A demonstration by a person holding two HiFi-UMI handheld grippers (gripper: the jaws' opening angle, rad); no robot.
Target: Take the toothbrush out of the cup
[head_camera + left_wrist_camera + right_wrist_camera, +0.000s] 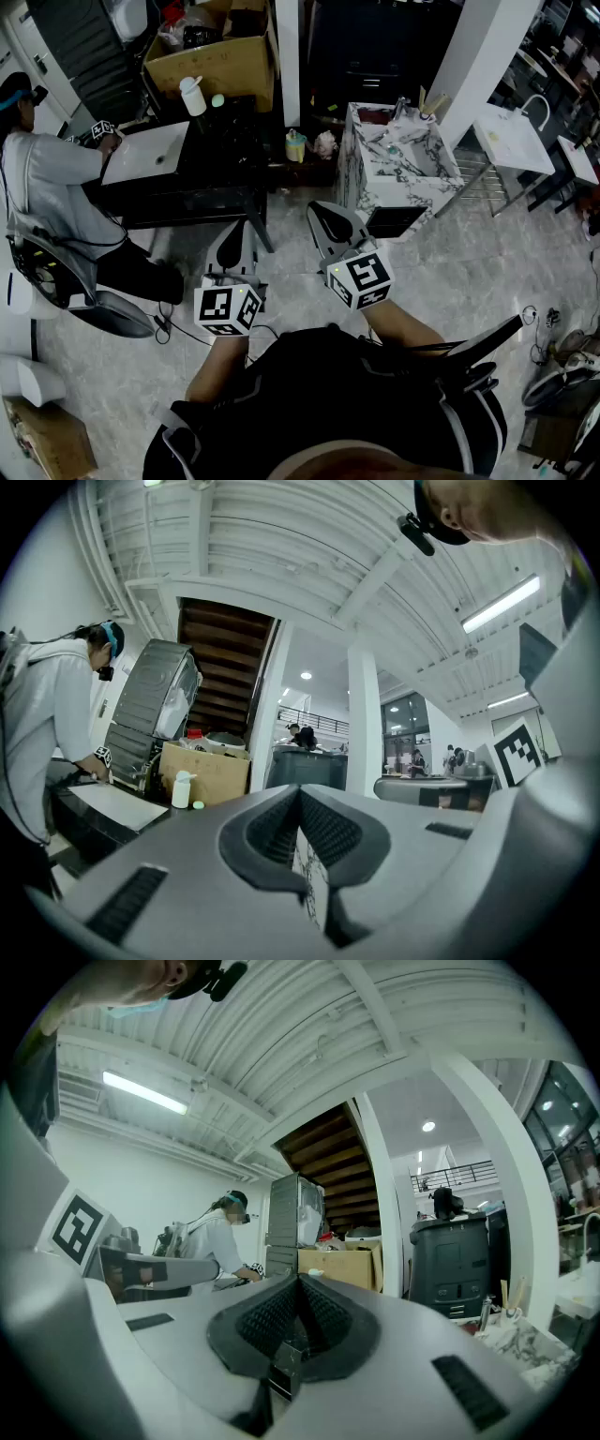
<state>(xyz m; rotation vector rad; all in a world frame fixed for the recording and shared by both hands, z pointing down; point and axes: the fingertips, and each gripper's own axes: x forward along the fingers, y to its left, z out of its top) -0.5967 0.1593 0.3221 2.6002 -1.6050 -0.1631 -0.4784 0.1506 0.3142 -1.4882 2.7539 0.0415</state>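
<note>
"What's in front of you?"

"You face a marble-topped washstand (398, 169), with a white table (511, 141) near it on the right."

"And on your left?"

"There you have a person in a grey top (47, 197) bent over a white basin (145, 153) on a dark counter (220, 164). Behind it a white bottle (192, 96) stands against a cardboard box (211, 61)."

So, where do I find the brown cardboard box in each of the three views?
Head view: the cardboard box is at the top, left of centre.
Left gripper view: the box is left of centre, below the dark staircase.
Right gripper view: the box is just right of centre, below the staircase.
Shared landmark: the person bent over a table, left of the box in every view.
</note>
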